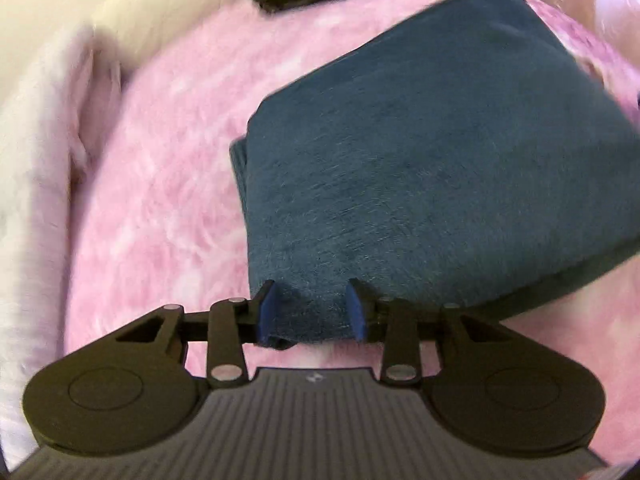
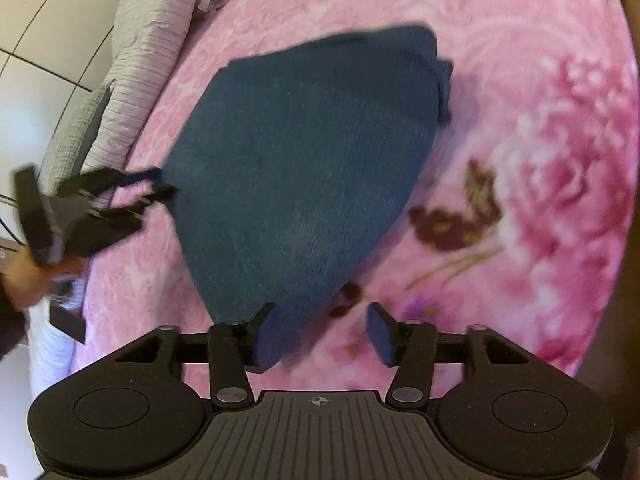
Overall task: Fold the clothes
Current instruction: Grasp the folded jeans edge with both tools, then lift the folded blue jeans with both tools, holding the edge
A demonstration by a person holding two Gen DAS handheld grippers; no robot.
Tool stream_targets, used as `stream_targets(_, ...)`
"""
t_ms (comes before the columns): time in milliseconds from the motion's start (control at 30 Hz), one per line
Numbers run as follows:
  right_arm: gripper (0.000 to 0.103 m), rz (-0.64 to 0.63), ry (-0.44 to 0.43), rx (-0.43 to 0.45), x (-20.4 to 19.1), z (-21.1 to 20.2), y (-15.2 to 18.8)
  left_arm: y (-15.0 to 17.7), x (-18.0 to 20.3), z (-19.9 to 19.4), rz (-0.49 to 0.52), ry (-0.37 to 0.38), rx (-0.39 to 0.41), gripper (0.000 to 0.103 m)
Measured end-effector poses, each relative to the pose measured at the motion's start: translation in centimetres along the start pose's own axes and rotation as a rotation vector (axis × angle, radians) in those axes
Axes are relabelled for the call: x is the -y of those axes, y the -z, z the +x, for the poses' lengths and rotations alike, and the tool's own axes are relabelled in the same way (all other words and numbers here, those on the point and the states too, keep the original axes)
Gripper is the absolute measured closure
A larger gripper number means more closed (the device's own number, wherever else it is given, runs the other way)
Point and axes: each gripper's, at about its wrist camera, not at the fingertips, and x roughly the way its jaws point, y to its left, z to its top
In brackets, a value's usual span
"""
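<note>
A dark blue folded garment lies on the pink floral blanket that covers the bed; in the right wrist view it fills the centre, its near corner reaching down to 6 o'clock; the right gripper hangs over that corner with its jaws spread wide, gripping nothing; the left gripper sits at the cloth's near edge, jaws parted with the fabric lying between them, not pinched; from the right wrist view it shows blurred at 9 o'clock, a hand behind it; a pale ribbed pillow lies at 11 o'clock.
</note>
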Motion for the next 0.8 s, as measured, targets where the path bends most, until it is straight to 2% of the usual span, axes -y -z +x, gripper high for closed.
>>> stream_targets(67,0.019,0.031,-0.019,0.010,0.1,0.7,0.2,0.0,0.8,-0.3,0.016,-0.019,0.005,0.082)
stream_targets(200,0.019,0.123,-0.062,0.007,0.1,2.6,0.4,0.0,0.4,-0.6,0.004,-0.012,0.007,0.082)
stream_targets(367,0.020,0.220,-0.110,0.033,0.9,4.8,0.8,0.1,0.7,-0.7,0.056,-0.014,0.005,0.082)
stream_targets(400,0.030,0.245,-0.123,0.033,1.3,5.0,0.5,0.0,0.9,-0.8,0.067,-0.018,0.005,0.082)
stream_targets(433,0.062,0.263,-0.129,0.018,1.7,4.9,-0.1,0.0,1.0,-0.9,0.072,-0.020,0.005,0.082)
stream_targets(467,0.065,0.280,-0.133,-0.002,2.1,4.8,-0.8,0.0,1.1,-1.0,0.075,-0.022,0.005,0.082)
stream_targets(500,0.073,0.288,-0.142,-0.025,2.4,4.6,-1.5,-0.1,1.2,-1.1,0.075,-0.022,-0.001,0.082)
stream_targets(600,0.081,0.155,-0.136,-0.061,1.8,2.8,-4.3,-0.9,2.0,-1.6,0.094,-0.009,-0.018,0.082)
stream_targets(700,0.082,0.013,-0.083,-0.048,1.0,1.1,-5.9,-2.0,4.0,-2.5,0.145,0.027,-0.004,0.081)
stream_targets(733,0.082,-0.026,-0.058,-0.037,0.8,0.7,-6.1,-2.3,4.7,-2.7,0.163,0.037,0.002,0.079)
stream_targets(800,0.080,-0.104,-0.010,-0.013,0.5,-0.1,-6.5,-2.8,6.3,-2.9,0.197,0.049,0.011,0.069)
